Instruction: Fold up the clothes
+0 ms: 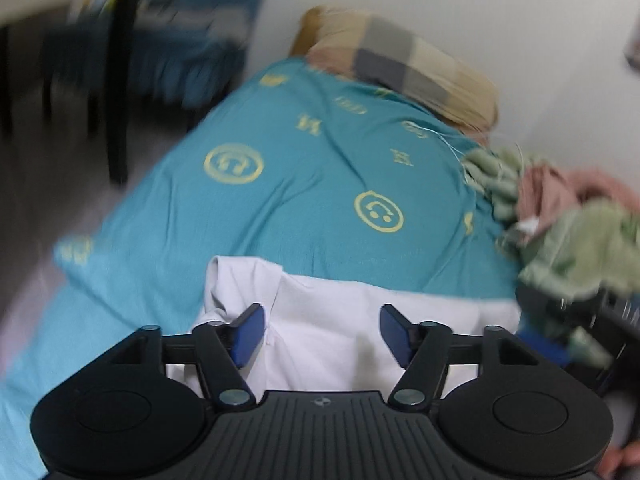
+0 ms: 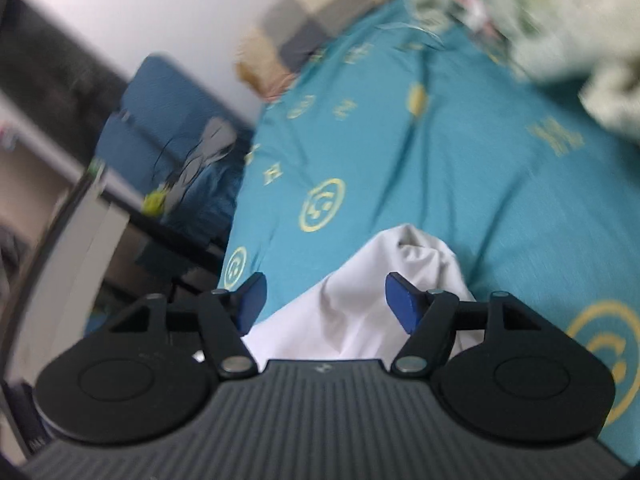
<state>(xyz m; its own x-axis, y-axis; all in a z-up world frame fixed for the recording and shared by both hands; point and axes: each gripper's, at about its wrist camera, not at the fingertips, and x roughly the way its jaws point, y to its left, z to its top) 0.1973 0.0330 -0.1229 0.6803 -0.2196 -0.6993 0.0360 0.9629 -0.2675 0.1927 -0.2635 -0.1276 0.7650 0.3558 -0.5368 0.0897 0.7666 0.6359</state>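
Note:
A white garment (image 1: 336, 320) lies on the teal bed sheet (image 1: 304, 184) at the near edge of the bed. My left gripper (image 1: 322, 330) is open above it, its blue pads (image 1: 248, 334) apart with cloth between and below them. In the right wrist view the same white garment (image 2: 360, 312) rises in a crumpled peak. My right gripper (image 2: 324, 300) is open over it, nothing held. Both views are motion blurred.
A pile of green and pink clothes (image 1: 560, 216) lies at the bed's right side by the wall. A checked pillow (image 1: 404, 68) sits at the head. A dark table leg (image 1: 120, 80) and a blue seat (image 2: 168, 120) stand left of the bed.

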